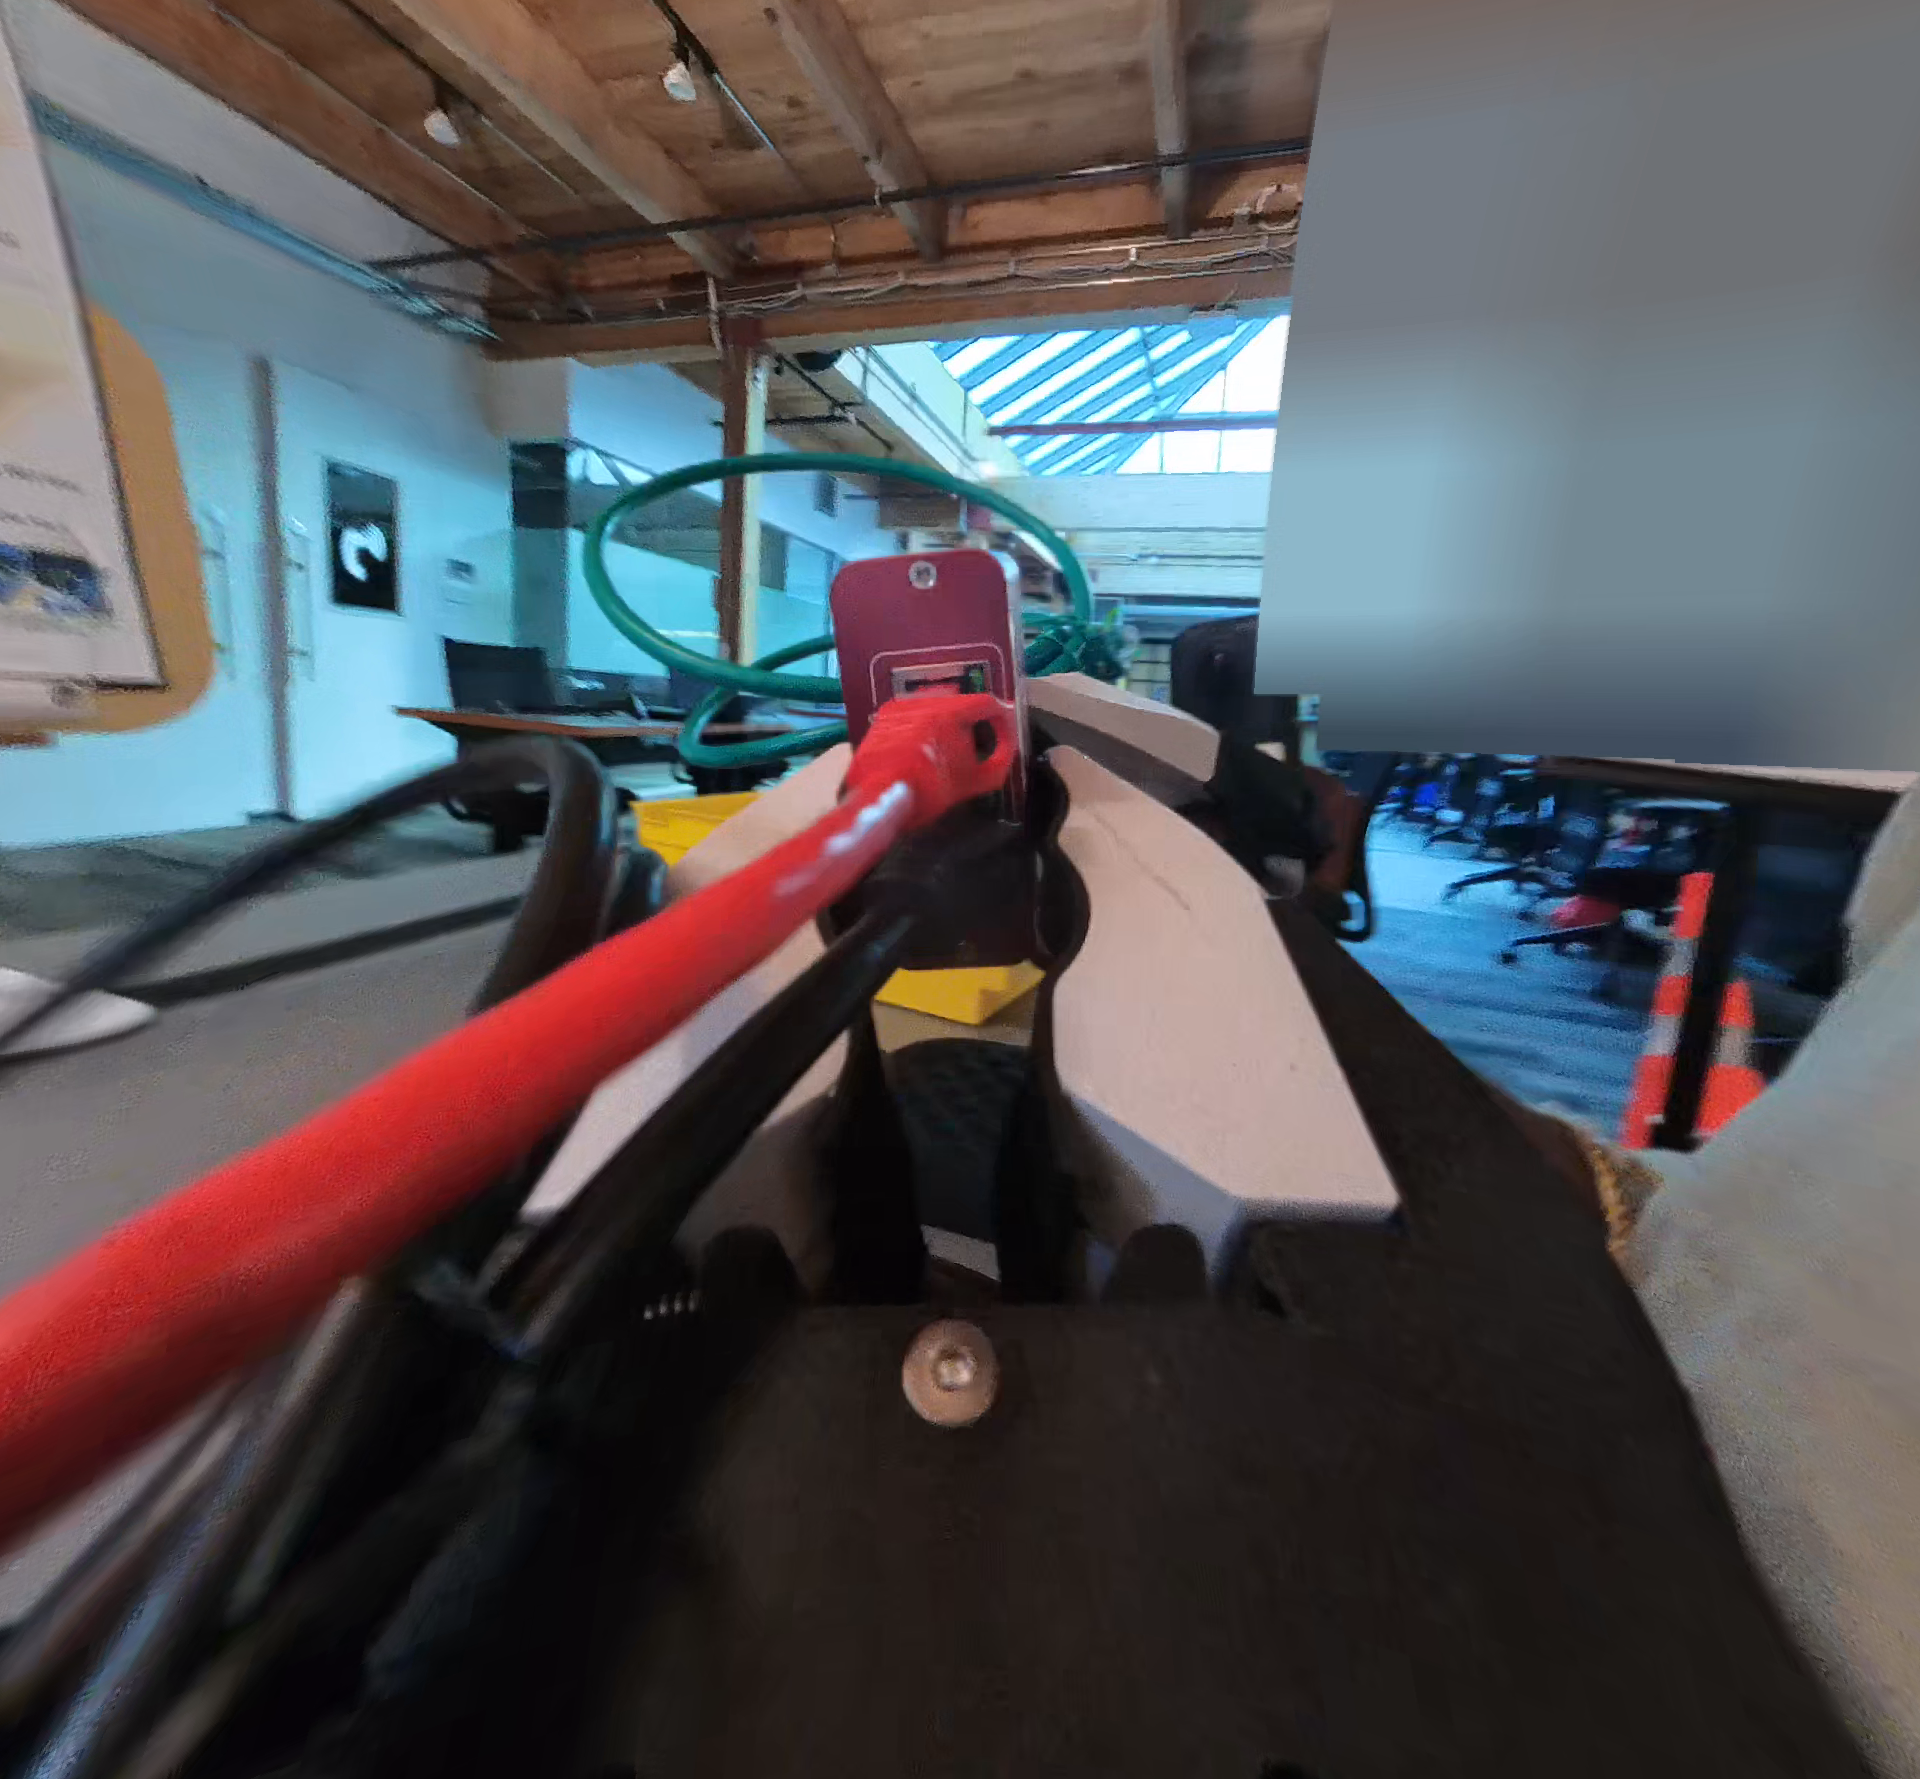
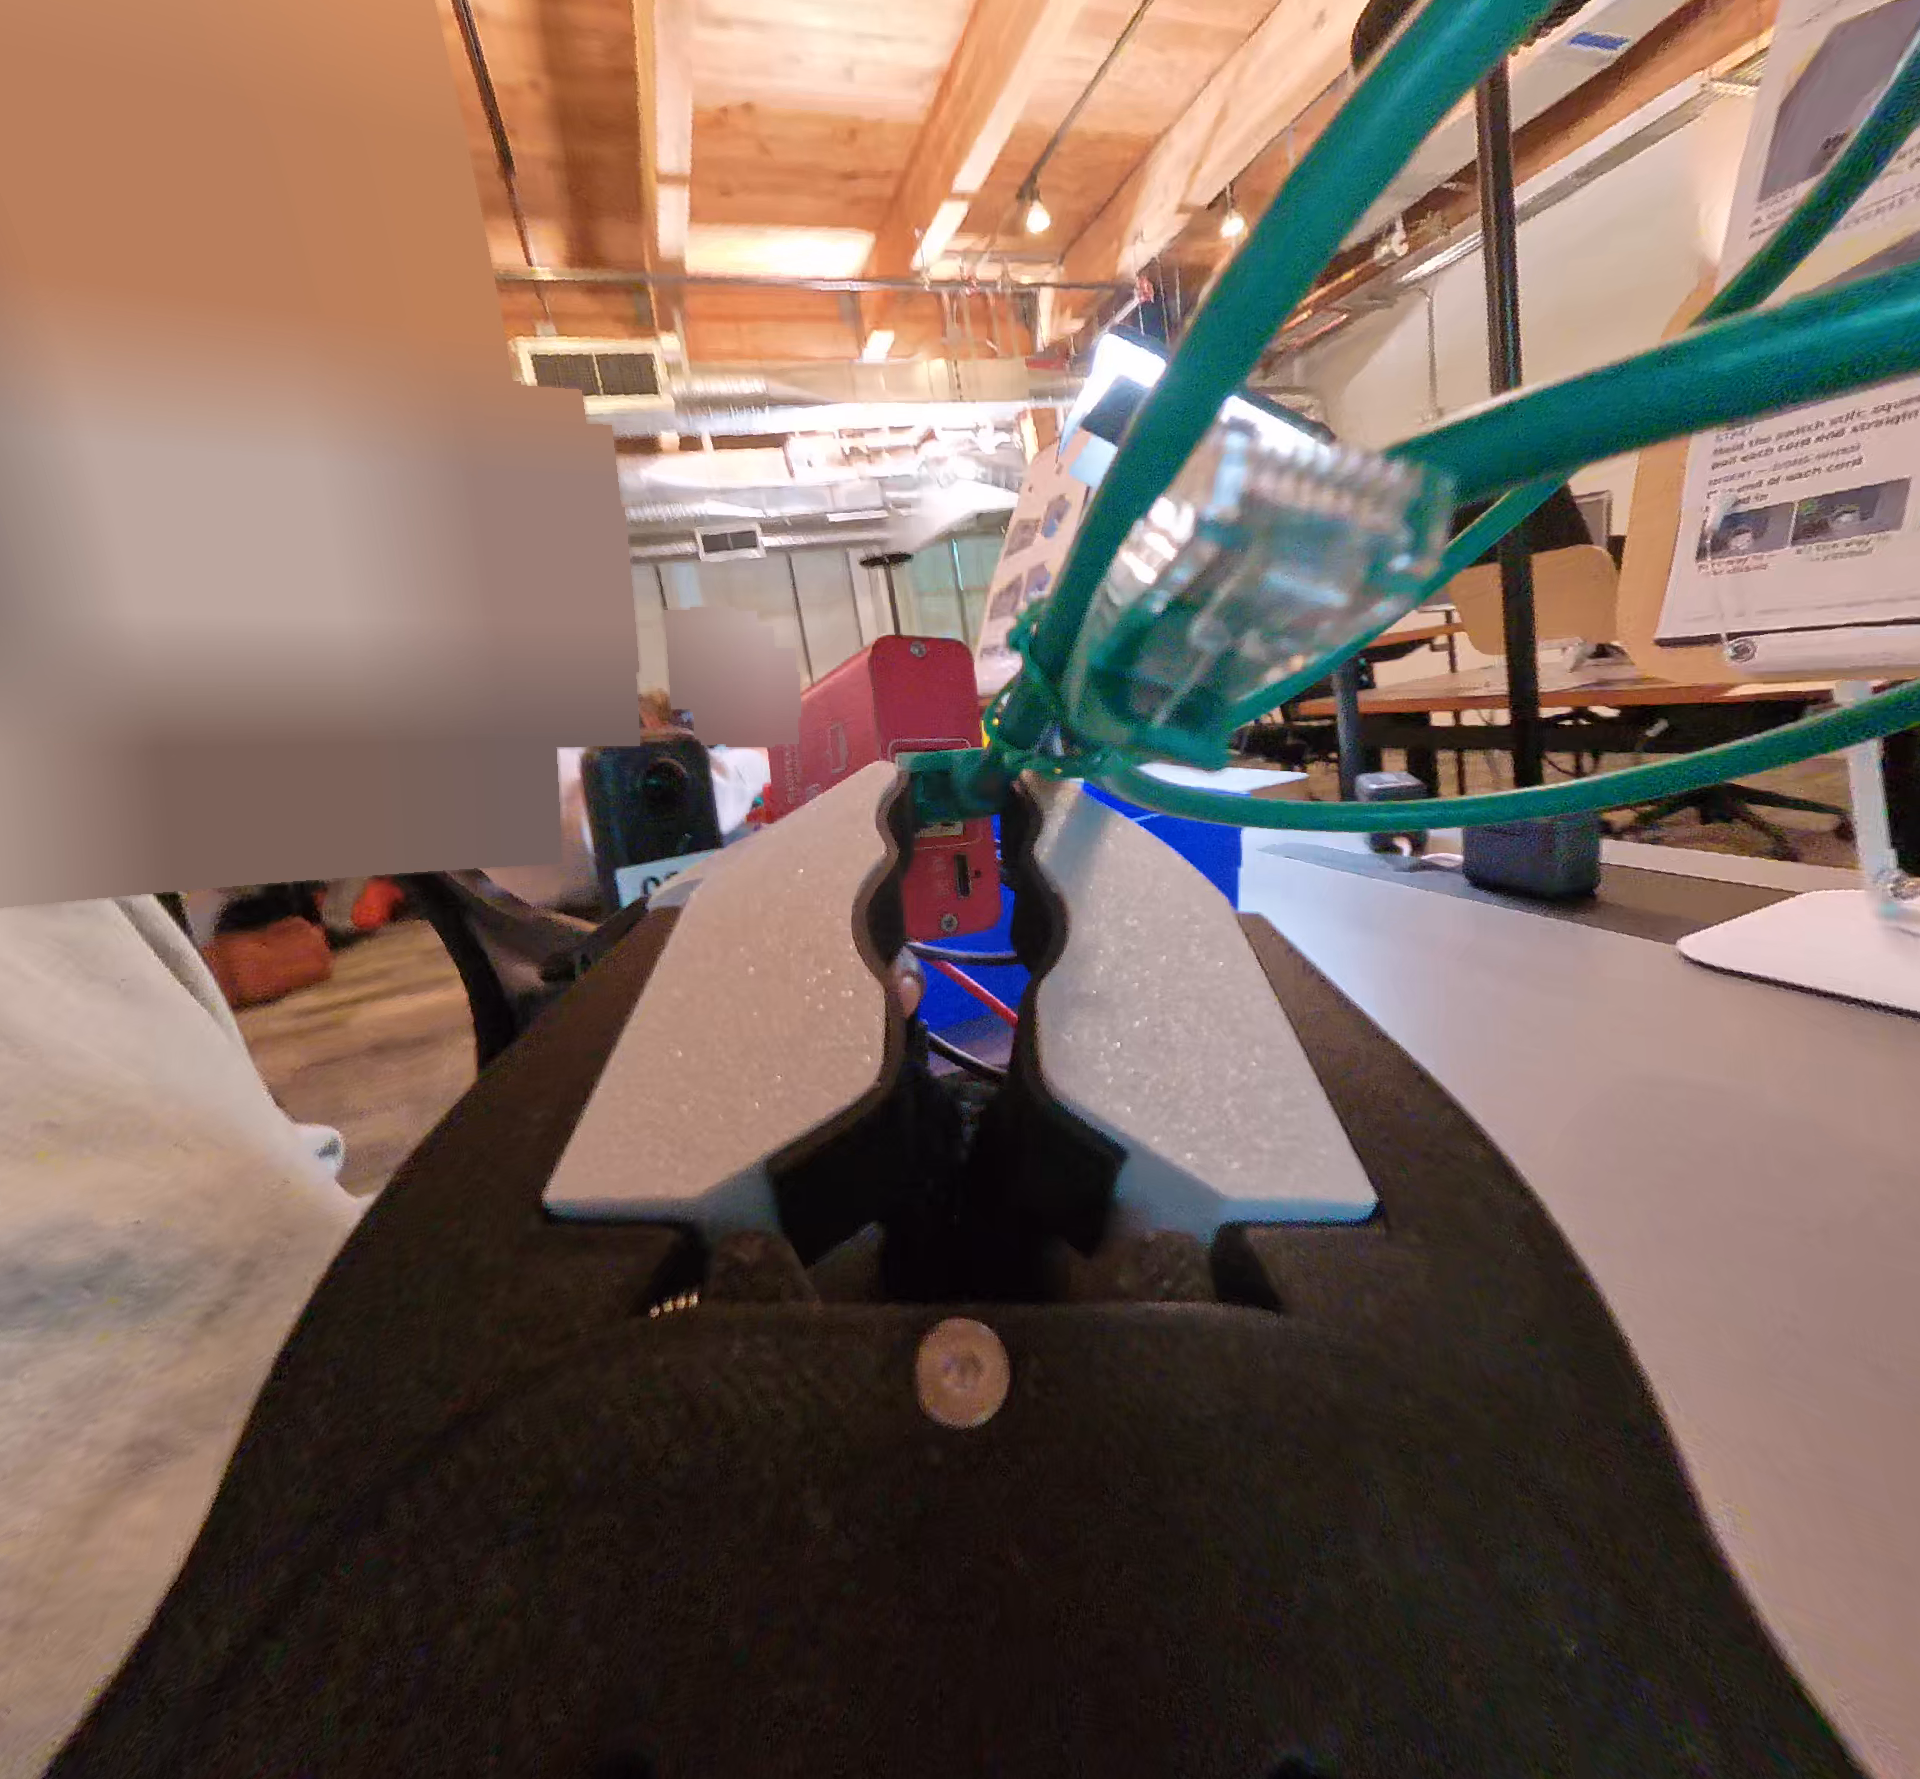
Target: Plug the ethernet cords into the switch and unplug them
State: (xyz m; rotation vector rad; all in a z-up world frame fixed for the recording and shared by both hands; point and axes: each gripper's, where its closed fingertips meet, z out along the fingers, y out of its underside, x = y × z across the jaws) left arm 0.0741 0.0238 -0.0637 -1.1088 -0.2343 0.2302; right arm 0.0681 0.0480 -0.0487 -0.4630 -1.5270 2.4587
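In the left wrist view my left gripper (image 1: 935, 856) is shut on the small red switch (image 1: 925, 638) and holds it upright. A red ethernet cord (image 1: 520, 1033) is plugged into the port facing this camera. The green ethernet cord (image 1: 665, 524) loops behind the switch. In the right wrist view my right gripper (image 2: 951, 799) is shut on the green cord's plug (image 2: 930, 779), right at a port on the switch (image 2: 894, 690). I cannot tell whether the plug is seated. The green cord's other end, a clear plug (image 2: 1268, 545), hangs loose near the camera.
A grey table (image 2: 1558, 1106) lies to the right, with a white stand base (image 2: 1818, 960) and printed sheets (image 2: 1808, 482). A yellow bin (image 1: 966, 991) sits below the switch. A black camera (image 2: 649, 794) faces me. Orange cones (image 1: 1683, 1033) stand on the floor. A person's pale sleeve (image 1: 1787, 1314) is close. The tips of both grippers are at nearly the same place.
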